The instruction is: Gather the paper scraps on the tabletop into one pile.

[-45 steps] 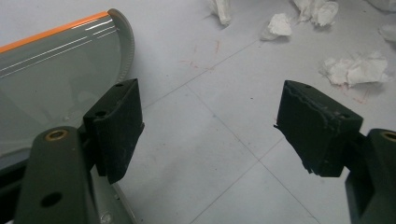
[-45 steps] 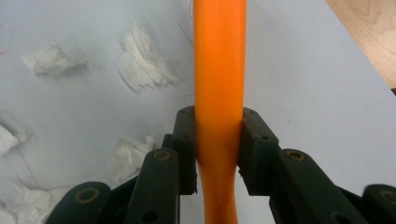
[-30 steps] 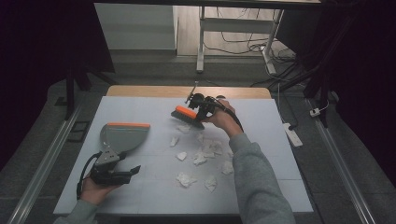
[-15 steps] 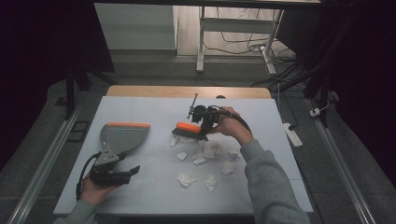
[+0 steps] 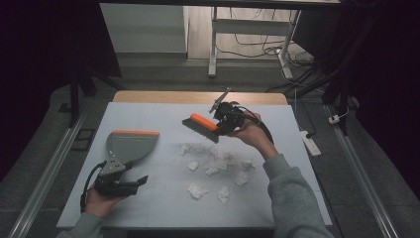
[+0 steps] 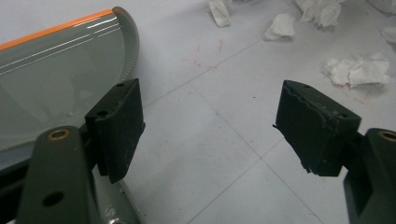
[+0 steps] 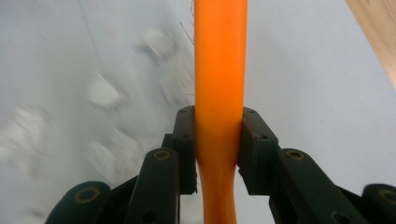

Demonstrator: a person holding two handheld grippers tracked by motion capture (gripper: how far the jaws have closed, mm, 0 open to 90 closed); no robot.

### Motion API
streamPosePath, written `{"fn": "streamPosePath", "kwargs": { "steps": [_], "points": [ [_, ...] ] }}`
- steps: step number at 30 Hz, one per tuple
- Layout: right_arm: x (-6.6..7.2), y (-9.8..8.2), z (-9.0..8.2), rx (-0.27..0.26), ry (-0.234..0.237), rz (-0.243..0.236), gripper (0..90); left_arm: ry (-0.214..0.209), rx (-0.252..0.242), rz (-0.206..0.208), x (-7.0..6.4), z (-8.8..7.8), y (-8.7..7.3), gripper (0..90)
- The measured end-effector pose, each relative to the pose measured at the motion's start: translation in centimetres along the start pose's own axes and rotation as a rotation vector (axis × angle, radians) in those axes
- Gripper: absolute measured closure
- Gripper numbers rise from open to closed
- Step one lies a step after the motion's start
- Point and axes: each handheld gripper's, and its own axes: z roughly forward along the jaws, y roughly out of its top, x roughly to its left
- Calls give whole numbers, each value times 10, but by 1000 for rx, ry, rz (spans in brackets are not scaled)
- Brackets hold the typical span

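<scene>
My right gripper (image 5: 218, 130) pinches the smooth orange brush (image 5: 200, 127) mid-frame; my left gripper (image 6: 210, 121), jaws spread, sits beside the grey dustpan (image 6: 56, 79).

One brush (image 5: 200, 127), one dustpan (image 5: 130, 147), roughly nine crumpled paper wads (image 5: 197, 190), two tongs (image 5: 121, 186).

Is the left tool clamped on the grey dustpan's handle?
No: in the left gripper view the left tool stands wide open over bare table, with the grey orange-edged plastic dustpan lying beside one pad.
</scene>
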Motion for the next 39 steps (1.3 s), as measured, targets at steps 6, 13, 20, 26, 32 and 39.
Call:
{"fn": "streamPosePath", "kwargs": {
  "steps": [6,13,20,26,32,39],
  "points": [
    [30,25,9,-21,27,48,706,3,-1,-2,1,1,0,244],
    [46,56,54,-31,115,158,706,12,-18,12,-2,-1,1,245],
    [31,58,94,-1,164,339,706,10,-17,12,-2,-1,0,246],
    [13,24,83,22,134,458,706,0,-36,29,-5,-2,1,250],
    [4,-10,54,39,73,506,706,-6,-26,34,-6,-1,1,249],
    [23,-6,13,-71,110,449,706,-1,-22,31,-5,0,1,249]
  ]
}}
